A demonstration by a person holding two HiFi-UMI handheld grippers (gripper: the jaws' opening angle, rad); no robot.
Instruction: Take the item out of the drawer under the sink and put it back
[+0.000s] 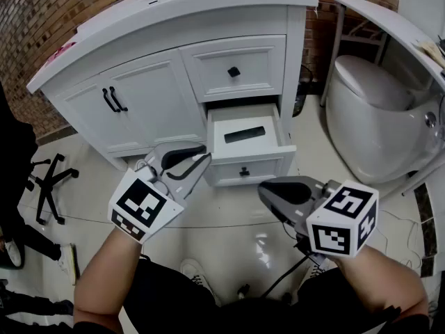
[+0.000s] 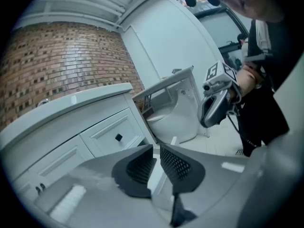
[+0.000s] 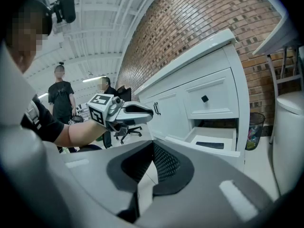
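Observation:
The lower drawer (image 1: 252,165) of the white sink cabinet (image 1: 160,96) stands pulled out. A flat black item (image 1: 244,133) lies on its white floor, also visible in the right gripper view as the black item (image 3: 209,145). My left gripper (image 1: 203,158) hovers just left of the drawer's front; its jaws are empty with only a narrow gap (image 2: 156,148). My right gripper (image 1: 264,190) hangs below and in front of the drawer, shut on nothing (image 3: 152,145). Each gripper shows in the other's view: left gripper (image 3: 147,111), right gripper (image 2: 205,122).
The upper drawer (image 1: 233,72) and the double doors (image 1: 115,99) are closed. A white toilet (image 1: 375,124) stands right of the cabinet, with a bin (image 3: 254,127) between them. A black chair base (image 1: 49,183) sits on the tiled floor at left. People (image 3: 61,99) stand far behind.

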